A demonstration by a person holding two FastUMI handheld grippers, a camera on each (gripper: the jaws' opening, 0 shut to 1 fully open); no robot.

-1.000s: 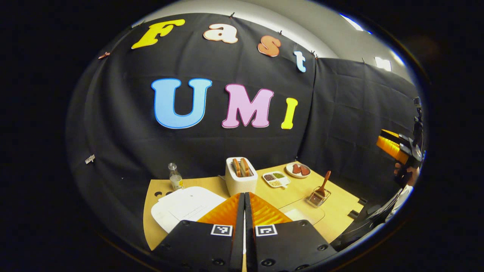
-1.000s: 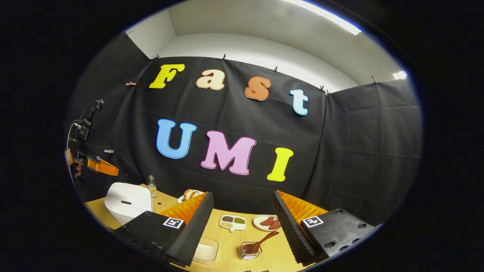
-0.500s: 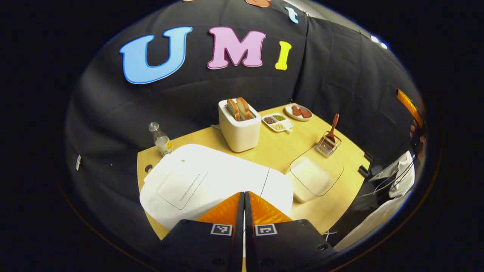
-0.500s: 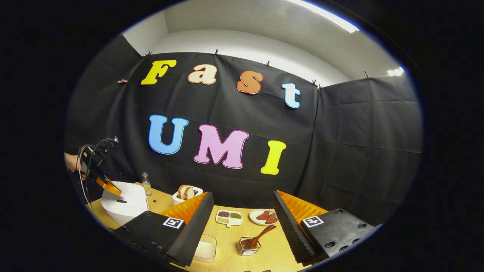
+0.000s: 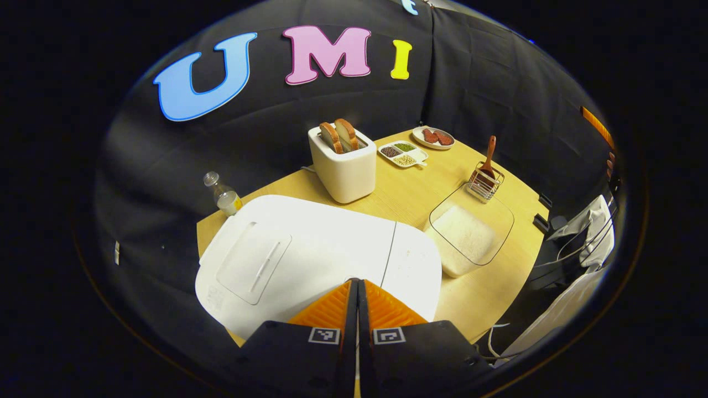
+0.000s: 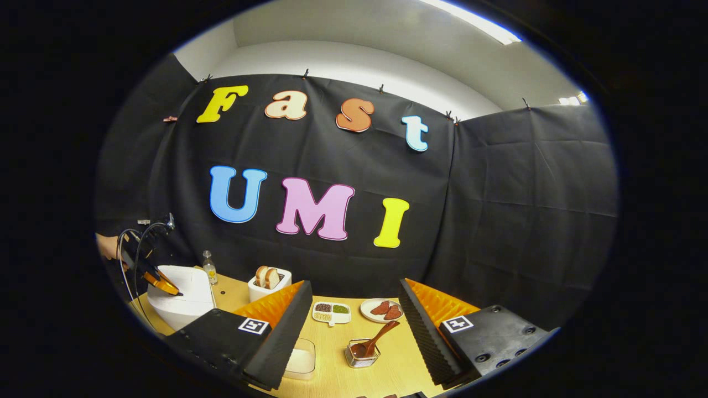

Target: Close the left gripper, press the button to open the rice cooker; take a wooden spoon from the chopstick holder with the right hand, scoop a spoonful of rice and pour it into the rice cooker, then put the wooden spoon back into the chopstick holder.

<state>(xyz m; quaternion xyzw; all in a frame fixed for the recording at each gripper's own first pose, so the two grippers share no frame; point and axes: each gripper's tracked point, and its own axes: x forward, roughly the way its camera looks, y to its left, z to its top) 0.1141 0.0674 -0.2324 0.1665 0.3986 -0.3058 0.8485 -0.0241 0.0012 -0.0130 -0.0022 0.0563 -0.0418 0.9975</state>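
wooden table [image 5: 409, 202] holds rice cooker [image 5: 310, 260]; left hand-held gripper [image 5: 357, 283] pressed together, right hand-held gripper [image 6: 354, 296] spread apart.

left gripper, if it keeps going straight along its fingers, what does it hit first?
Likely the white rice cooker's closed lid, near its front edge: the shut left gripper points down right at it. Whether it already touches is unclear.

Below my fingers [image 5: 332, 301], ribbed on their inner faces, I see the rice cooker [image 5: 310, 260] in smooth matt plastic, the pale wood tabletop [image 5: 409, 199], a wire chopstick holder [image 5: 485, 185], and a wooden spoon [image 5: 489, 156].
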